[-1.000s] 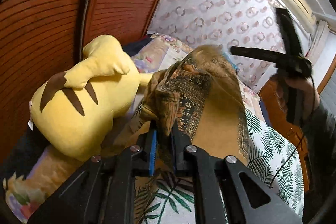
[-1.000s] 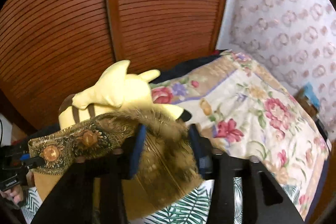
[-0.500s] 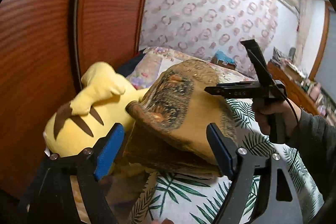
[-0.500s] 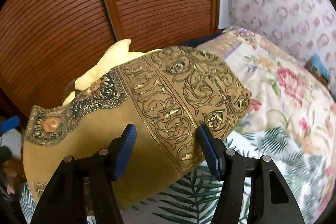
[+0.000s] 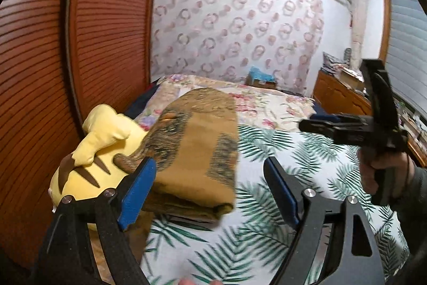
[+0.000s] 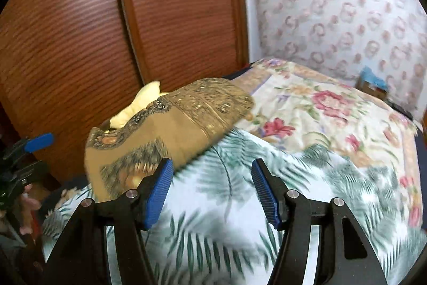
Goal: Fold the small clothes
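A brown patterned garment (image 5: 197, 148) lies folded on the bed, resting partly against a yellow plush toy (image 5: 98, 156). It also shows in the right wrist view (image 6: 170, 130). My left gripper (image 5: 210, 191) is open and empty, just in front of the garment's near edge. My right gripper (image 6: 210, 188) is open and empty, to the right of the garment over the palm-leaf sheet (image 6: 226, 205). The right gripper also shows in the left wrist view (image 5: 307, 122), held in a hand, apart from the garment. The left gripper shows at the left edge of the right wrist view (image 6: 32, 148).
A ribbed wooden wardrobe door (image 5: 80, 44) stands close behind the plush toy. A floral quilt (image 6: 333, 108) covers the far part of the bed. A wooden dresser (image 5: 344, 95) with clutter stands at the far right, and a box (image 5: 261, 76) sits by the wallpapered wall.
Both grippers let go of the garment and drew back from it. The garment has dropped from its raised, domed shape into a flat folded stack against the plush toy.
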